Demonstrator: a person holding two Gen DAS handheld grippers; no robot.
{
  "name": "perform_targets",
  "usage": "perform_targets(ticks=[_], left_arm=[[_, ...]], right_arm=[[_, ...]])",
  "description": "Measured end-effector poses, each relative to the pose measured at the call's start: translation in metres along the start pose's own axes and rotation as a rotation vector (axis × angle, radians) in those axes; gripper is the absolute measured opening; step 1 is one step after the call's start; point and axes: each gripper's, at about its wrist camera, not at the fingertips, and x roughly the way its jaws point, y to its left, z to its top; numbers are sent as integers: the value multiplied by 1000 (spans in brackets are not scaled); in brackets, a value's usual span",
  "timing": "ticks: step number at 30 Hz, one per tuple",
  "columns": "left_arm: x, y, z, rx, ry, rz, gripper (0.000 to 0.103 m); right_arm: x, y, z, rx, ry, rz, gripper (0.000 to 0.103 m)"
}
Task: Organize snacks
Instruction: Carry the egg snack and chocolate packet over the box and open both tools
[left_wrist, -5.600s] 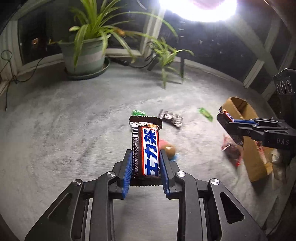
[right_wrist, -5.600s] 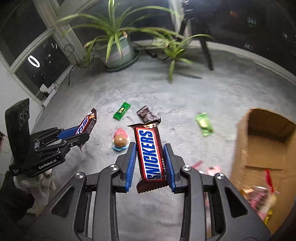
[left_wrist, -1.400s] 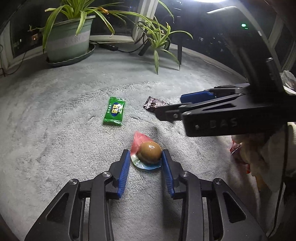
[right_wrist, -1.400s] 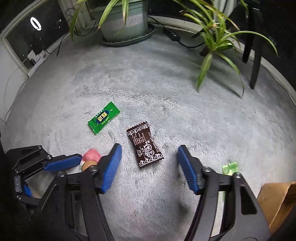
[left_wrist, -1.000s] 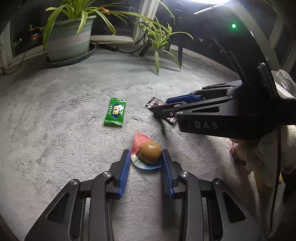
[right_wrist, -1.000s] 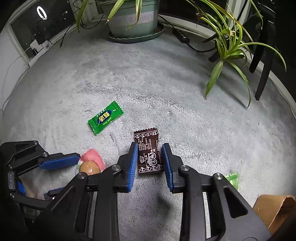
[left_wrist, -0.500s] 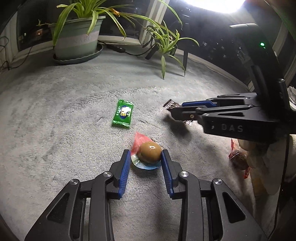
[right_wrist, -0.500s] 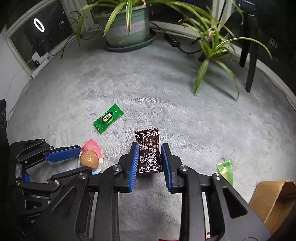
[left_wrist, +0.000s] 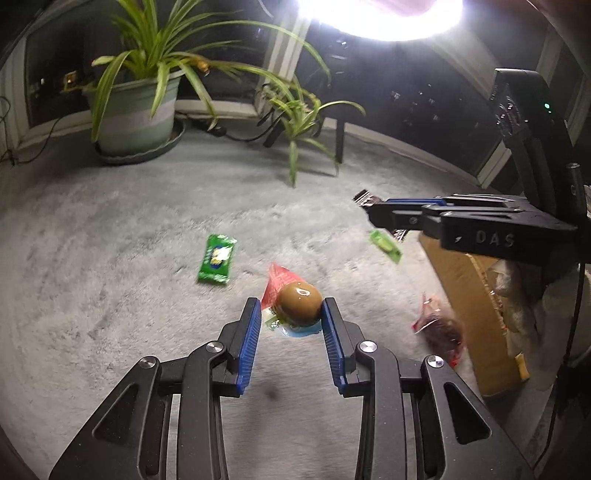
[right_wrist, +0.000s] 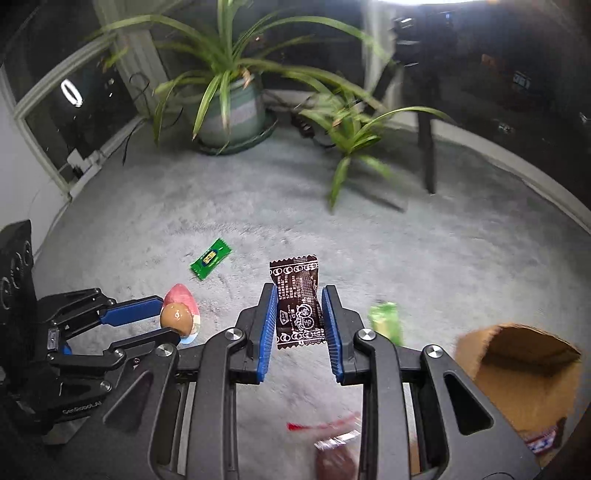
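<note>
"DAS" on right gripper (left_wrist: 364, 210), "GenRobot.AI" on left gripper (right_wrist: 168, 317)

We see a brown egg-shaped snack (left_wrist: 298, 305) in a red and blue wrapper, lifted above the grey carpet (left_wrist: 110, 295). A dark brown packet (right_wrist: 298, 306) stands upright, lifted too. Two green packets (left_wrist: 217, 258) (right_wrist: 386, 320) lie flat on the carpet. The cardboard box (right_wrist: 524, 373) sits at the right.
</note>
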Motion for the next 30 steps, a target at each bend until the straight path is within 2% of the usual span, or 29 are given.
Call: perform_targets(ticks=[8, 16, 22, 30], left_arm=[[-4, -40, 5, 45, -19, -61, 32], [-4, -86, 5, 87, -22, -120, 32], [-5, -127, 5, 136, -8, -187, 32], [-8, -181, -7, 191, 28, -288, 32]], right_arm=[[-51, -46, -13, 62, -56, -73, 26], [-87, -100, -38, 122, -65, -160, 26], [-102, -129, -56, 158, -60, -204, 26], [-113, -155, -77, 205, -52, -214, 26]])
